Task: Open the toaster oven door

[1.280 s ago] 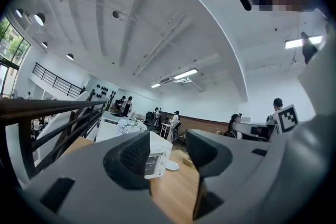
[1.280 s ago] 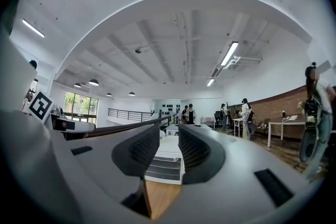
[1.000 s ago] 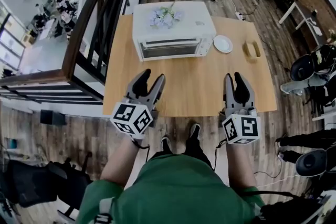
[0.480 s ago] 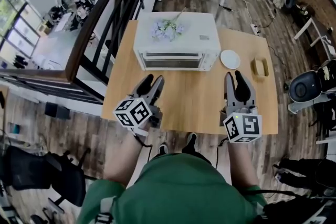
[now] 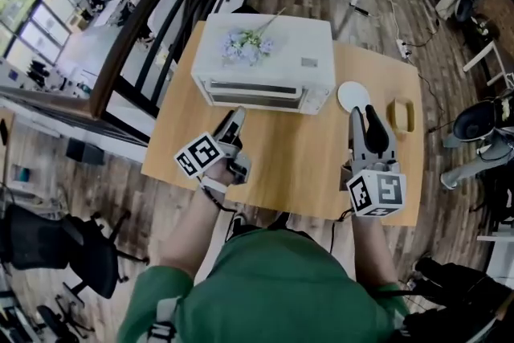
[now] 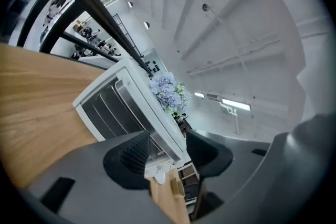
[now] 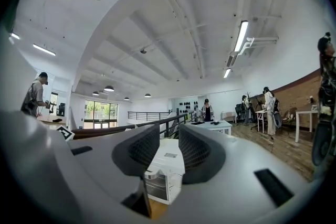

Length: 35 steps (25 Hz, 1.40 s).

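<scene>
Now toaster oven door [image 5: 253,90] shut, flowers [image 5: 241,46] atop; left hand-held gripper [image 5: 236,118] nearby.

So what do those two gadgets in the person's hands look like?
The left gripper and right gripper are grey plastic, each with two long jaws lined with dark ribbed pads. A white cube with black square markers sits at each one's rear. The person wears a green top.

Toaster oven [image 6: 121,107] right end hidden behind left gripper [image 6: 168,152], label [image 5: 309,62] on its top too small to read, tan object [image 5: 400,114] unidentifiable
</scene>
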{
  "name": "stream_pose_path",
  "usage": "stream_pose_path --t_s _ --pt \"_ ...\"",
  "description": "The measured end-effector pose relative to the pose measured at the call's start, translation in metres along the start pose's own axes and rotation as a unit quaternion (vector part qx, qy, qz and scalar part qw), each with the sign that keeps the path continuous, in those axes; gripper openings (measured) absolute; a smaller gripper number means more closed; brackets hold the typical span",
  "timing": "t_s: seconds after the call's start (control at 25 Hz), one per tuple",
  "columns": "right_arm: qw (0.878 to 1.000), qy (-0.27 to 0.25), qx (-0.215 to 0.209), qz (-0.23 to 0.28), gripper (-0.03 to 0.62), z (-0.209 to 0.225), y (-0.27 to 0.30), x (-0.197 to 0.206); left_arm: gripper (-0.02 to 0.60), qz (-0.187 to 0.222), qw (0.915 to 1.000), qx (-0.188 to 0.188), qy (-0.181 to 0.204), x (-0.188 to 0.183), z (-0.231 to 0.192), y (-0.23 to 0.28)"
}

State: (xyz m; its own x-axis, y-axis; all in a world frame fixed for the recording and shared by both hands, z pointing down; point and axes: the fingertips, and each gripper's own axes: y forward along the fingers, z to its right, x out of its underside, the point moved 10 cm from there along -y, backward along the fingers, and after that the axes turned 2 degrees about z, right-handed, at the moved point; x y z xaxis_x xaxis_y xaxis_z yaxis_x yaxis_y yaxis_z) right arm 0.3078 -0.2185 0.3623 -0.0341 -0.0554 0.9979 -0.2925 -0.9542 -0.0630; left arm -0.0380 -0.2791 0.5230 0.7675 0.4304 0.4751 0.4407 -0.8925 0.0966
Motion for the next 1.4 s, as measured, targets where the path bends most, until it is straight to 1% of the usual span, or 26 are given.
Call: stream_pose_path --t_s 0.08,0.16,0.32,0.44,0.72,0.88,1.0,1.04,1.12,1.28,1.4 --pt "1.000 0.003 -0.003 -0.004 0.127 0.011 0.003 0.003 0.229 0.009 0.9996 -0.002 -0.027 0.005 -0.008 0.013" --pt "1.000 0.003 -0.008 -0.006 0.127 0.020 0.006 0.004 0.229 0.016 0.9989 -0.009 -0.044 0.010 -0.015 0.025" --pt "1.000 0.001 -0.014 -0.007 0.127 0.036 0.013 0.005 0.229 0.029 0.9969 -0.026 -0.068 0.012 -0.026 0.044" --pt "1.000 0.002 -0.010 -0.009 0.127 0.047 0.015 0.005 0.229 0.037 0.9956 -0.027 -0.082 0.012 -0.029 0.055" --pt "1.000 0.007 -0.007 -0.012 0.127 0.058 0.013 0.011 0.229 0.046 0.9931 -0.032 -0.103 0.016 -0.037 0.074" --pt "1.000 0.010 -0.004 -0.014 0.127 0.064 0.011 0.011 0.228 0.043 0.9933 -0.033 -0.103 0.011 -0.034 0.083" --pt "1.000 0.014 -0.003 -0.015 0.126 0.063 0.010 0.011 0.225 0.042 0.9930 -0.041 -0.103 0.007 -0.033 0.085" --pt "1.000 0.015 -0.002 -0.015 0.126 0.062 0.009 0.011 0.214 0.043 0.9927 -0.043 -0.104 0.005 -0.033 0.085" --pt "1.000 0.020 0.002 -0.017 0.123 0.061 0.007 0.012 0.166 0.041 0.9923 -0.043 -0.109 0.003 -0.036 0.085" --pt "0.999 0.027 0.011 -0.021 0.114 0.056 0.002 0.017 0.158 0.040 0.9913 -0.033 -0.121 0.005 -0.039 0.084" --pt "0.999 0.028 0.013 -0.024 0.111 0.048 -0.002 0.019 0.153 0.035 0.9917 -0.026 -0.121 0.006 -0.042 0.082"
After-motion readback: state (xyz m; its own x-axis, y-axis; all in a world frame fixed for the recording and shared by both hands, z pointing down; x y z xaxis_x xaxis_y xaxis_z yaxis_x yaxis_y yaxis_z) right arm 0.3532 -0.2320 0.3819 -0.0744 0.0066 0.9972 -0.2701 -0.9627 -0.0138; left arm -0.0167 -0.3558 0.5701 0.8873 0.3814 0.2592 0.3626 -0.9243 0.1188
